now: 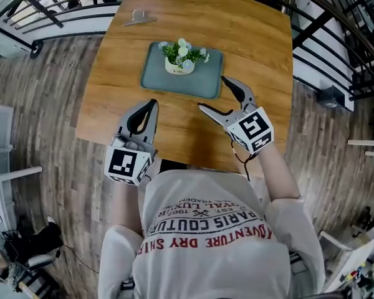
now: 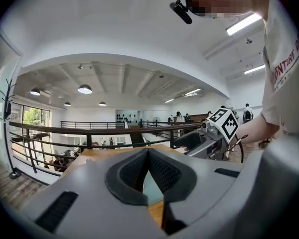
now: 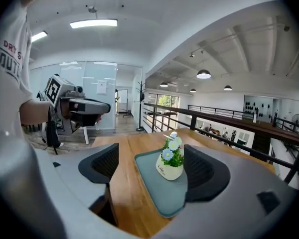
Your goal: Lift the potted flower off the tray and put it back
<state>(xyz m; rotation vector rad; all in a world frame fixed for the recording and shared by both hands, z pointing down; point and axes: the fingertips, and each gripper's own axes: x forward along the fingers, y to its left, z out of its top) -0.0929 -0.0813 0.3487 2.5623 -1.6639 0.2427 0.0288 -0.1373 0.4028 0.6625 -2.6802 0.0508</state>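
The potted flower (image 1: 179,60), a small cream pot with white and blue blooms, stands upright on the grey-green tray (image 1: 202,83) at the middle of the wooden table (image 1: 255,36). My right gripper (image 1: 212,94) hovers open just off the tray's near right corner, with nothing between its pads. In the right gripper view the potted flower (image 3: 170,164) shows beyond the right gripper (image 3: 153,166) on the tray (image 3: 159,195). My left gripper (image 1: 153,103) is over the table to the near left of the tray, its tips together. In its own view the left gripper (image 2: 148,152) holds nothing.
A metal clip (image 1: 139,17) lies near the table's far left edge. Black railings (image 1: 336,17) run along the far and right sides of the table. A person's torso in a white printed shirt (image 1: 206,229) is at the near edge. Wood-plank floor surrounds the table.
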